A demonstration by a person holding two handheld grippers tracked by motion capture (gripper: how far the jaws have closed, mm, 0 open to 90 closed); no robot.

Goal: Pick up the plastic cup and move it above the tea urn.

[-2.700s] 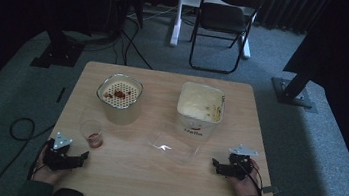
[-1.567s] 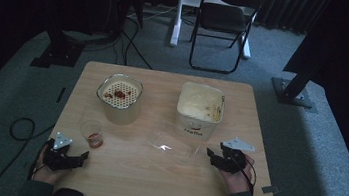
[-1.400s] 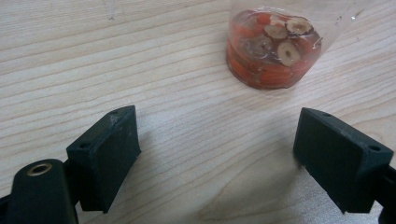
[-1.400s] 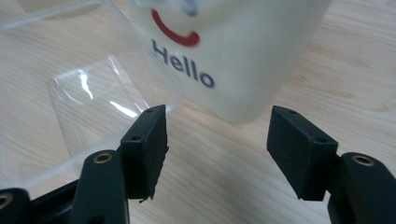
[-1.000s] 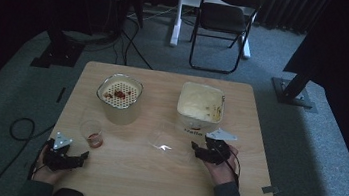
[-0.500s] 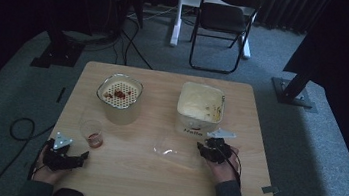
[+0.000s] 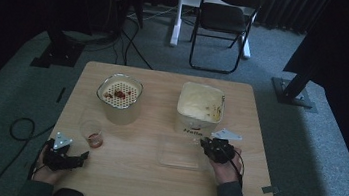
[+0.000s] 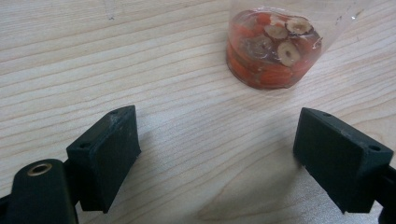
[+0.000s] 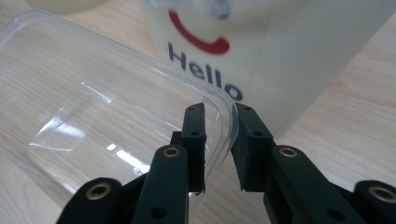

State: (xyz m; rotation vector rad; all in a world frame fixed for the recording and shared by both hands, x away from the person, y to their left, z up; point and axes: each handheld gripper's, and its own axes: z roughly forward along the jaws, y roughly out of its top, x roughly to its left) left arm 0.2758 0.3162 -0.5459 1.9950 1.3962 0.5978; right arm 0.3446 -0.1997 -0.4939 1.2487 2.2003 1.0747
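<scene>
A clear shallow plastic tray [image 7: 178,151] lies on the wooden table [image 7: 127,183], in front of a cream tub [image 7: 200,109] printed "Hello" [image 9: 280,56]. My right gripper [image 7: 205,144] is at the tray's near-right corner. In the right gripper view its jaws [image 9: 218,109] straddle the tray's rim [image 9: 140,70], one inside and one outside; they have just been closing and now pinch that corner. My left gripper [image 7: 82,156] rests at the front left, wide open [image 8: 217,114] and empty. A clear cup [image 7: 91,133] of red pieces [image 8: 273,46] stands just beyond it.
A clear pot [image 7: 119,99] with a cream perforated insert holding red bits stands at the back left. A folding chair [image 7: 225,18] and stand bases are on the carpet beyond the table.
My right hand came in from the table's right edge to the tray's corner, and its jaws closed over the rim. The left hand has stayed put.
</scene>
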